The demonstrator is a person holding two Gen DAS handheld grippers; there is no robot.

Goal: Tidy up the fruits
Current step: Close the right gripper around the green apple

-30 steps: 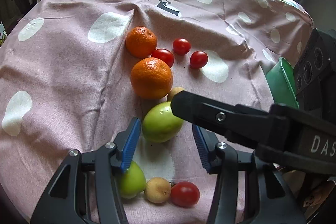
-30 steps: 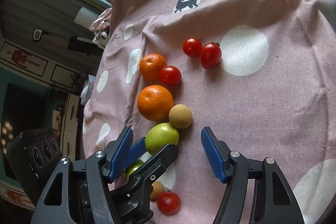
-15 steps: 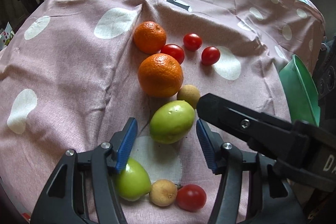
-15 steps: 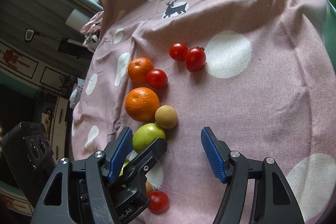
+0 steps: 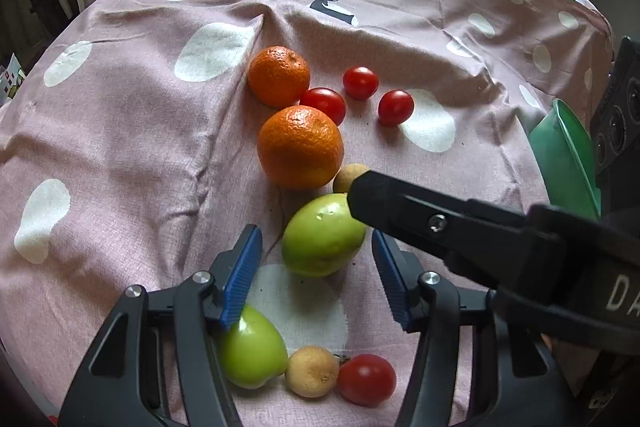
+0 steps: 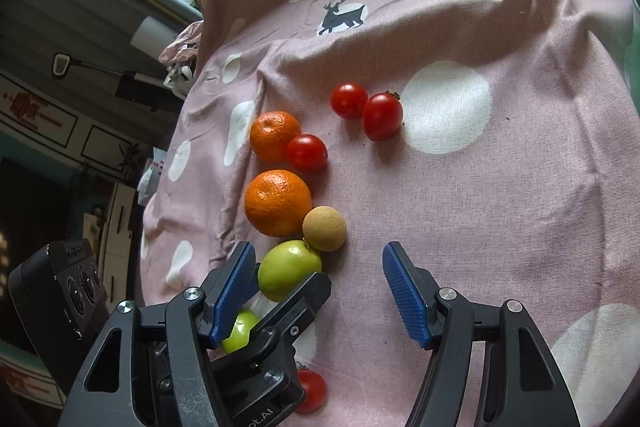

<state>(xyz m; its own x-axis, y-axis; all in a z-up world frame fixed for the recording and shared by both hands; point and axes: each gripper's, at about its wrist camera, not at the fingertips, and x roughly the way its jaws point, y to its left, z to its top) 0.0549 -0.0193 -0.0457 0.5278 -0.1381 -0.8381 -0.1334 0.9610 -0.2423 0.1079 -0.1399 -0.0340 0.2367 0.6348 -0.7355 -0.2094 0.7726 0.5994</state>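
The green fruit (image 5: 323, 235) lies on the pink cloth (image 5: 120, 131), right next to the big orange (image 5: 300, 146), on the near side of it. It sits between the blue pads of the left gripper (image 5: 316, 273), but the pads do not touch it yet, and the jaws are closing a little. The right gripper (image 6: 320, 291) has its fingers wide apart with nothing in them, and one finger reaches over the green fruit. That fruit looks round, smooth and firm, so I think it could roll or slip. It is best held across its fat middle, with a soft squeeze so it does not bruise. Counting around the big orange: two oranges, with the small orange (image 5: 279, 75) behind it. There are two green fruits, two little tan balls, and four red tomatoes. One green fruit (image 5: 252, 351), one tan ball (image 5: 312, 371) and one tomato (image 5: 366, 379) sit closest to us.
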